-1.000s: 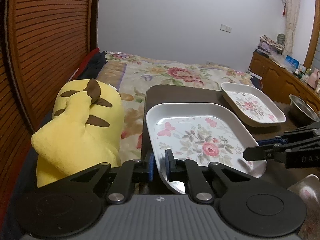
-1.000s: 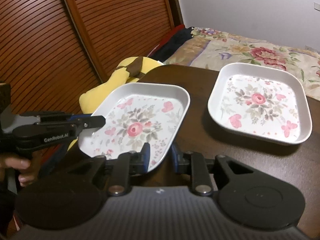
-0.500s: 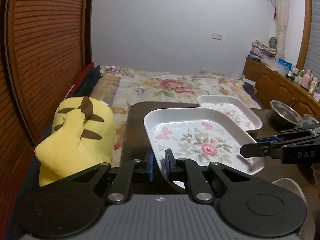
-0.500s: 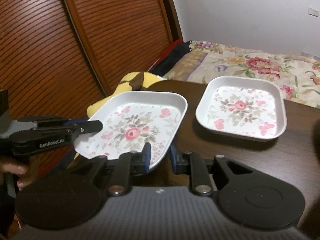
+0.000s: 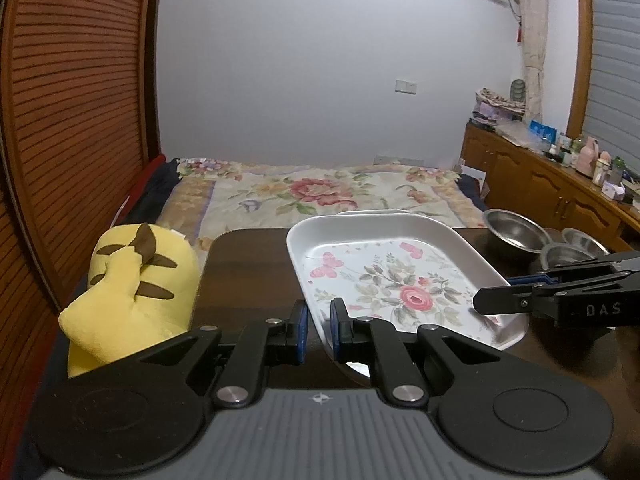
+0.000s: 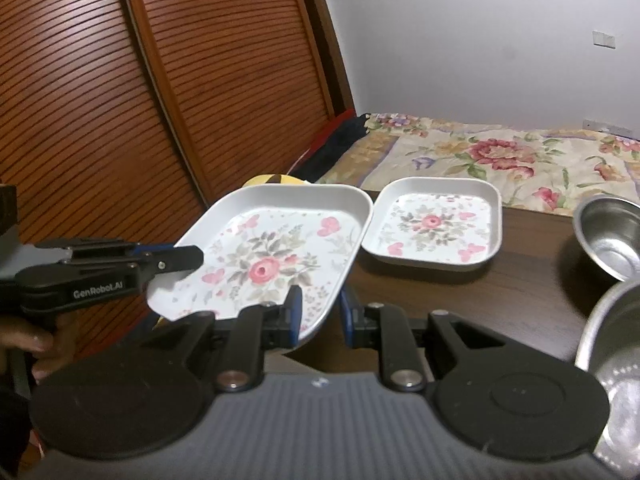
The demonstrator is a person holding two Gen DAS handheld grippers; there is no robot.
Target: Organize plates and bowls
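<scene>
White glossy square floral plate [image 6: 276,256] now higher above the dark table [image 6: 500,292] than earlier, nearer the second plate [image 6: 436,224], pinched at its rim by left gripper [image 5: 319,330] and right gripper [image 6: 319,316].

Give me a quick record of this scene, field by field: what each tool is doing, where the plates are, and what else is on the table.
left tool: shut on near rim of raised plate
right tool: shut on another edge of raised plate
raised plate: floral, square, held off the table, tilted
second plate: same pattern, flat on table, farther back
steel bowls: on the table's right side, empty
plush toy: yellow, left of table
background: bed with floral cover
</scene>
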